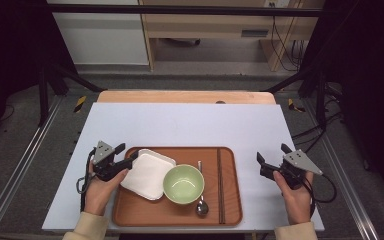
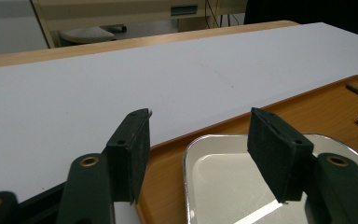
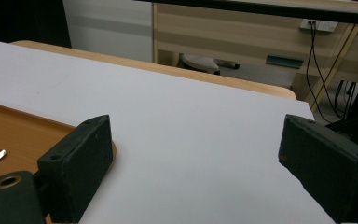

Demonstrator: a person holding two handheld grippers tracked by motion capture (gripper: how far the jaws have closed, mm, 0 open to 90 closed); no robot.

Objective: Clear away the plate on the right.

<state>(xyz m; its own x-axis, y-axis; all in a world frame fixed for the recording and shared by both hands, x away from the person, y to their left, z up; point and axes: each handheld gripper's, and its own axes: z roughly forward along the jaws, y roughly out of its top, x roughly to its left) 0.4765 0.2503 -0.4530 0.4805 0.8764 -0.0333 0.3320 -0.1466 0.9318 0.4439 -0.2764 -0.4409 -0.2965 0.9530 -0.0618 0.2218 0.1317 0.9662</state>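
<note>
An orange-brown tray (image 1: 230, 210) lies near the front edge of the white table. It carries a white square plate (image 1: 147, 173), a green bowl (image 1: 183, 184), a metal spoon (image 1: 201, 205) and dark chopsticks (image 1: 220, 185). My left gripper (image 1: 126, 152) is open at the tray's left rim, its jaws on either side of the plate's near corner (image 2: 223, 186) without touching it. My right gripper (image 1: 272, 155) is open over bare table, just right of the tray (image 3: 9, 130).
The white table top (image 1: 180, 125) stretches bare behind the tray, with a wooden strip (image 1: 185, 96) at its far edge. Black frame posts (image 1: 42, 85) stand at both sides. Beyond are a wooden desk and hanging cables (image 1: 285, 45).
</note>
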